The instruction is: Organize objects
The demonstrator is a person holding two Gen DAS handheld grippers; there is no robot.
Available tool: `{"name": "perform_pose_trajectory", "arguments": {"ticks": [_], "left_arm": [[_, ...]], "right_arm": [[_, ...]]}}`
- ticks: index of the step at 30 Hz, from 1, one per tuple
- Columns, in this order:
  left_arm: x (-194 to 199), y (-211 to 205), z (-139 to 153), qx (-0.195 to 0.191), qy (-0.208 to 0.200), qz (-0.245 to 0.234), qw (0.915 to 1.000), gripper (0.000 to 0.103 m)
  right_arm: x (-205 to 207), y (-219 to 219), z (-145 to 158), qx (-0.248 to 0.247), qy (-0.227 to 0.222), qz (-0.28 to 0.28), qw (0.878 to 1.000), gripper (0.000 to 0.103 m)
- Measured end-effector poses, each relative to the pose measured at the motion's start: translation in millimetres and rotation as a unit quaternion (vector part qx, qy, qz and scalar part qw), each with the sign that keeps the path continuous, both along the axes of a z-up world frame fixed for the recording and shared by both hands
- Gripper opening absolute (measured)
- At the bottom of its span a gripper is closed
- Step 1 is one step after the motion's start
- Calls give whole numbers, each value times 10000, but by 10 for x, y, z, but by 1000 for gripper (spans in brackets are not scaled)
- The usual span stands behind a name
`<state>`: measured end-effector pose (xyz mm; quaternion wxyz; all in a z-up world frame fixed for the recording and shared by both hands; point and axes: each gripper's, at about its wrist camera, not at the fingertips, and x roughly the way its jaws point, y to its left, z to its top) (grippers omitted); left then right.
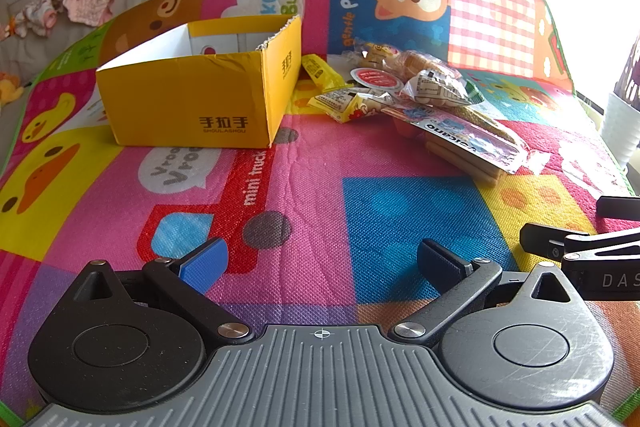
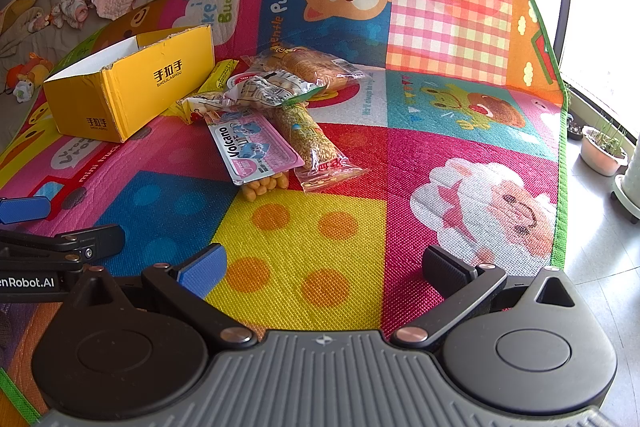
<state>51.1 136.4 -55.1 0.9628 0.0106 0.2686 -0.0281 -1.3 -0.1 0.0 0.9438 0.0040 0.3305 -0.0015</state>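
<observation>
My left gripper [image 1: 322,261] and right gripper [image 2: 324,267] both hovered spread wide and empty above the colourful play mat [image 2: 304,239]. The snack packets [image 2: 264,115] lay heaped on the mat just beside the open yellow box [image 2: 132,87].

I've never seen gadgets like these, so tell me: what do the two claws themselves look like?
They look alike. The left claw has one bright blue finger pad and one black ribbed pad, black linkage arms with silver rivets, two round black discs and a grey ridged base. The right claw matches. White lettering marks their sides.
</observation>
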Motion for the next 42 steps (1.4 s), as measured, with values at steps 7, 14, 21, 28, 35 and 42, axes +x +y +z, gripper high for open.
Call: {"name": "perform_pose_trajectory", "arguments": {"ticks": [7,14,21,28,35,42], "left_arm": [[-6,-5,-1,0,2,0,10000,103],[3,-4,0,1,4,0,10000,103],[-3,4,12,3,5,0,10000,103],[-17,-4,-9,5,0,26,10000,103],[5,-7,8,4,6,32,10000,103],[5,1,10,-65,19,18,10000,103]], "right_arm": [[0,2,0,-6,2,0,10000,103],[-18,8,-1,-1,3,0,10000,103],[-17,8,-1,0,4,0,10000,103],[-11,19,-3,-16,3,-1,10000,103],[-12,6,-8,11,2,9,10000,103],[78,-62,54,82,274,97,9995,103]]}}
